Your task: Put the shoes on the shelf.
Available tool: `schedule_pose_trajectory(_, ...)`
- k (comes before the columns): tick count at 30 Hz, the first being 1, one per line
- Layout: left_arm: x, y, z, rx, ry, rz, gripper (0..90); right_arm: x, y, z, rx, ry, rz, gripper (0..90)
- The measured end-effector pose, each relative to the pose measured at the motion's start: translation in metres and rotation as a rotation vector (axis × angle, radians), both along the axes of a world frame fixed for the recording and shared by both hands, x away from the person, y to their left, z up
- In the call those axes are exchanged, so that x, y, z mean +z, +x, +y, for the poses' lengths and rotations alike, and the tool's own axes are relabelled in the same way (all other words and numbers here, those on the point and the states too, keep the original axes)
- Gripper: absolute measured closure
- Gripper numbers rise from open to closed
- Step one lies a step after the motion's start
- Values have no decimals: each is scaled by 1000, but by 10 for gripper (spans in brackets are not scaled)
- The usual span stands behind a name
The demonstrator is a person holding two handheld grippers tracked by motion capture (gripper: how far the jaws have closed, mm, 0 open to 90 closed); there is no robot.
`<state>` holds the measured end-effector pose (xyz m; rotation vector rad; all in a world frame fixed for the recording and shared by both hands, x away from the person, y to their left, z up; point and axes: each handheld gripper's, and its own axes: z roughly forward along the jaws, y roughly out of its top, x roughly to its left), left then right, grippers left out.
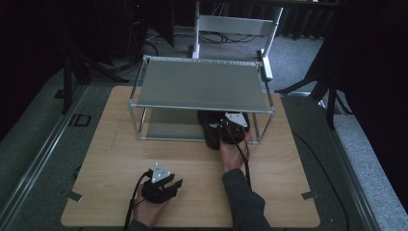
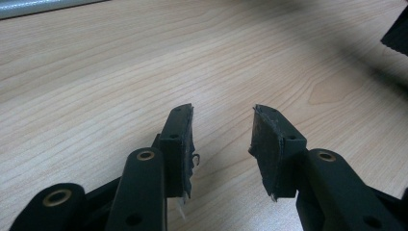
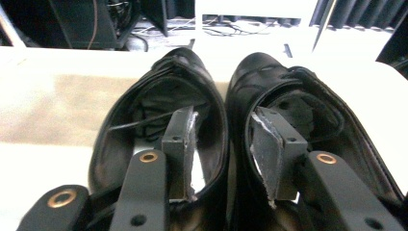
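A pair of black shoes [image 1: 219, 130] is seen just right of centre in the high view, set on the lower shelf [image 1: 166, 124] of a metal rack [image 1: 199, 86], heels poking out over the front edge toward the person. The right tongs [image 1: 232, 126] are placed at the heels. In the right gripper view one jaw is dipped inside the left shoe [image 3: 159, 130] and the other inside the right shoe [image 3: 308, 120], w/ the two inner heel walls between them. The jaws are parted about halfway, and the pads appear to stand clear of the leather, so nothing is gripped; the pair looks to be let go, though a light touch can't be ruled out.

The left tongs [image 1: 163, 185] are held low at the lower left of the high view, over bare wood of the surface [image 1: 120, 159]. In the left gripper view [image 2: 223, 139] the jaws are held roughly half open w/ nothing between them.

Step judged in hand: shoes placed on the lower shelf, grip being released. Next move, as judged: the right tongs should be lifted up and back out of the shoe openings w/o snagging a heel rim or lace, else the pair may be dragged off the shelf.
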<state>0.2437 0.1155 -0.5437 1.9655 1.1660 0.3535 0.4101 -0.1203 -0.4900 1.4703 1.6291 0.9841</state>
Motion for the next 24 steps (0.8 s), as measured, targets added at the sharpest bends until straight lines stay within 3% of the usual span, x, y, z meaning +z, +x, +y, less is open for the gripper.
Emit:
schedule_pose_trajectory(10, 1, 1, 3, 10, -1, -4, 601, 9, -30, -13, 44, 34, -37, 574)
schedule_pose_trajectory(14, 1, 1, 3, 11, 3, -2, 596, 7, -52, -27, 75, 66, 17, 573)
schedule_pose_trajectory(19, 0, 1, 3, 12, 6, 1, 595, -6, -82, -40, 98, 60, 46, 568)
schedule_pose_trajectory(24, 0, 2, 3, 14, 10, 1, 593, -15, -94, -53, 100, 85, 122, 567)
